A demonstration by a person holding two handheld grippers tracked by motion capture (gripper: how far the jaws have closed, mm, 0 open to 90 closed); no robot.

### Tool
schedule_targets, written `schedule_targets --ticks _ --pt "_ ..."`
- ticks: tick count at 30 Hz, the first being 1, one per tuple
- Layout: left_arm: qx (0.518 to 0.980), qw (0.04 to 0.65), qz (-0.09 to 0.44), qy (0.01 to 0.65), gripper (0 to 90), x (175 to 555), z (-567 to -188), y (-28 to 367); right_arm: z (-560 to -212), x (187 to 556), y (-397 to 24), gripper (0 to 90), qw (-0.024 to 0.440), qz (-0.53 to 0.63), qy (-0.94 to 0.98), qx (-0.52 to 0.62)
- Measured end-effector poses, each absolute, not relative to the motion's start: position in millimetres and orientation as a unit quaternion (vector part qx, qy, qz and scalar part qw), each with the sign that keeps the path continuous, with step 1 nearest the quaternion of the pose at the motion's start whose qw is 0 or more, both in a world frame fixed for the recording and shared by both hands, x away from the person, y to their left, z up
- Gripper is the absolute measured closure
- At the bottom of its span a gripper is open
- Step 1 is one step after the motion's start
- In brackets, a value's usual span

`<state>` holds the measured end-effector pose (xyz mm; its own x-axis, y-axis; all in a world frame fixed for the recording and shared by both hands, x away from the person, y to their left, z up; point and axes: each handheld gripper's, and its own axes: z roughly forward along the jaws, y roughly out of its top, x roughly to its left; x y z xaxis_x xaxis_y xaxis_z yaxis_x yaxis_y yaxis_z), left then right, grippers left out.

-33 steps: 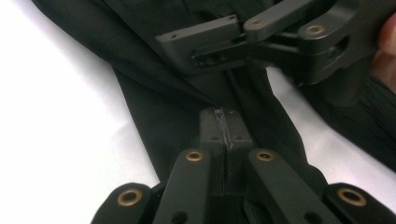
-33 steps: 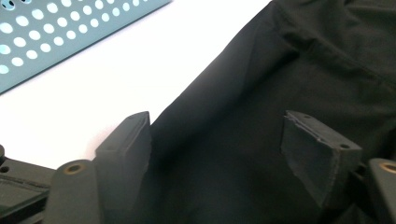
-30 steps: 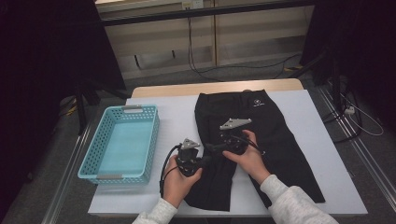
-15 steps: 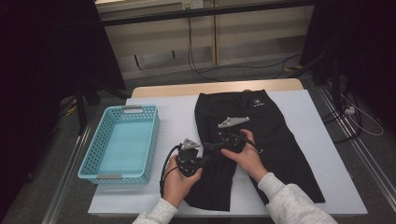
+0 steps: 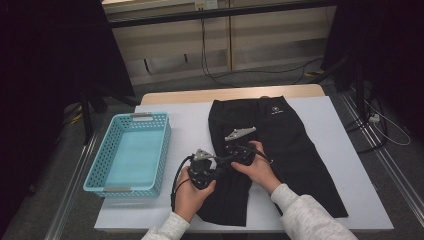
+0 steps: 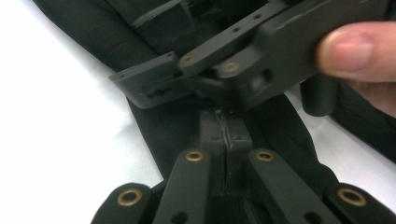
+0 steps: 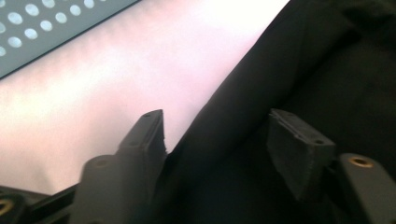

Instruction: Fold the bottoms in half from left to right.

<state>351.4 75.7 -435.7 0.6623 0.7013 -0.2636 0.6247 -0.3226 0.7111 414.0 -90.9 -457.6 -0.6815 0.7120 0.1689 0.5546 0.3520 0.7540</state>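
White table top [image 5: 325, 135], grey carpet [image 5: 55, 200], dark room

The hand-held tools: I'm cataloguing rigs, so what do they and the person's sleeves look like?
Both are black. The left tool has flat linkage bars with brass-coloured rivets and a black cable looping from it. The right tool has blocky ribbed pads. Each carries a grey three-cornered plate on top. The person's sleeves are light grey.
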Motion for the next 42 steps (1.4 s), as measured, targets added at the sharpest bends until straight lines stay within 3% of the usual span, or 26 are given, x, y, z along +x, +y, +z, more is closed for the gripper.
schedule_targets --ticks 9,12,24,42 --pt "0.810 0.418 0.047 0.410 89.4 352.2 -436.7 76.0 -459.2 419.5 -87.1 79.8 0.080 0.408 0.829 0.375" --pt "0.809 0.419 0.048 0.409 89.4 352.1 -436.7 75.7 -457.8 420.5 -90.2 88.2 0.069 0.417 0.823 0.380" --pt "0.801 0.441 0.047 0.401 89.4 354.9 -430.8 73.0 -438.2 410.0 -117.8 88.9 0.091 0.432 0.810 0.386" --pt "0.823 0.445 0.015 0.352 89.4 357.2 -434.4 29.5 -440.3 371.5 -177.9 86.4 0.124 0.395 0.807 0.421"
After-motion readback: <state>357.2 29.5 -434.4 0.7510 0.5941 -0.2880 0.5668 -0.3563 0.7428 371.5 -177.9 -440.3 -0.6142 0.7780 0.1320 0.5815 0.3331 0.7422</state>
